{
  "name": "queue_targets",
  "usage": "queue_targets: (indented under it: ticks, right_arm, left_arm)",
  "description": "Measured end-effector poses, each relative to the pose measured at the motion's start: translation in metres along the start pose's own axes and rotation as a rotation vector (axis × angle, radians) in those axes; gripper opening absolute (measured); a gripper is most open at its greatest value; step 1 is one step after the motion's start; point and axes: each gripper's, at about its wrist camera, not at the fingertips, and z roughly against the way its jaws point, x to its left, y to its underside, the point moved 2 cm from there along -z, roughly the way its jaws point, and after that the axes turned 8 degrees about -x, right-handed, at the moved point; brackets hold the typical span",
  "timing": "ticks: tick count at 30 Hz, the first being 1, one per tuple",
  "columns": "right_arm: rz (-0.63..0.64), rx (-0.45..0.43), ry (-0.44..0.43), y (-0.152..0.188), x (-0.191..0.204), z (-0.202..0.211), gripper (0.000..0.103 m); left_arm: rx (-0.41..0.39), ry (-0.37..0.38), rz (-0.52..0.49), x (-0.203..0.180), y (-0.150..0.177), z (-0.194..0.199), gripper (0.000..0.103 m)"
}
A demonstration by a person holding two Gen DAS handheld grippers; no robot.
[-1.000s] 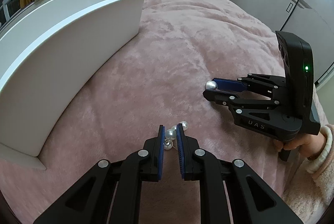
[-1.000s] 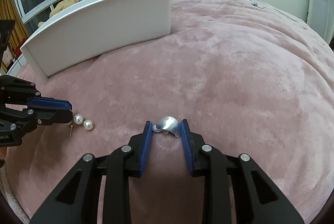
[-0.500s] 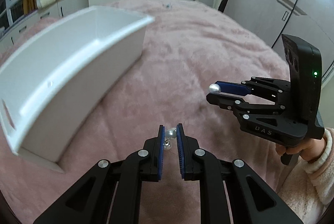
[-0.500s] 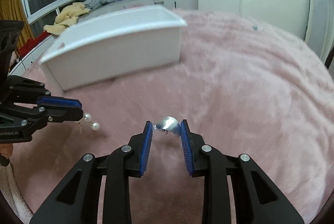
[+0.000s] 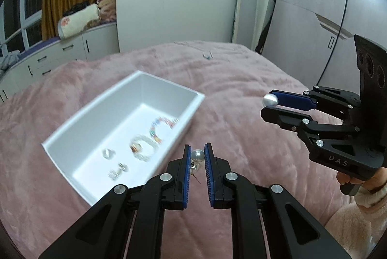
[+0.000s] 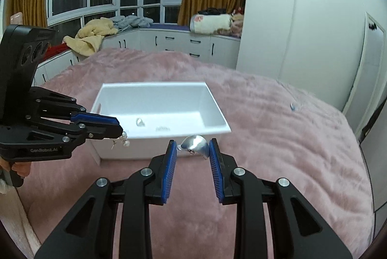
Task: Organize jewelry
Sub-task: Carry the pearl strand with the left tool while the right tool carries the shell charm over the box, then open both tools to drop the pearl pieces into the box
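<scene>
My left gripper (image 5: 196, 153) is shut on a pearl drop earring (image 5: 196, 155), held in the air above the pink bed; it also shows in the right wrist view (image 6: 123, 138). My right gripper (image 6: 192, 146) is shut on a silver dome-shaped earring (image 6: 194, 144), also lifted; it shows at the right of the left wrist view (image 5: 270, 100). The white rectangular box (image 5: 96, 99) lies ahead on the bed and holds a beaded bracelet (image 5: 160, 126), a ring-like bracelet (image 5: 141, 149) and small silver pieces (image 5: 108, 153). The box also shows in the right wrist view (image 6: 217, 114).
The pink plush blanket (image 5: 241, 80) covers the bed. A small jewelry piece (image 5: 207, 56) lies far back on it, seen too in the right wrist view (image 6: 293, 106). White cabinets, a window seat with clothes (image 6: 92, 36) and wardrobes ring the bed.
Both grippers have risen from the blanket with their earrings. The box's inside has come into view from above.
</scene>
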Motion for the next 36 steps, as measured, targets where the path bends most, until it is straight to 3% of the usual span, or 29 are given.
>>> queue_targets:
  ticks: [7, 16, 25, 36]
  right_arm:
    - [0.044, -0.027, -0.02, -0.039, 0.025, -0.02, 0.028]
    - [0.047, -0.013, -0.071, -0.073, 0.053, -0.076, 0.028]
    - [0.058, 0.035, -0.101, -0.075, 0.069, -0.134, 0.028]
    - [0.038, 0.094, -0.113, -0.058, 0.063, -0.174, 0.028]
  left_arm:
    - [-0.028, -0.056, 0.013, 0.033, -0.018, 0.022, 0.016]
    - [0.011, -0.149, 0.1, 0.097, -0.013, 0.011, 0.016]
    - [0.041, -0.189, 0.166, 0.146, -0.008, -0.012, 0.016]
    - [0.076, -0.187, 0.173, 0.165, 0.001, -0.039, 0.016]
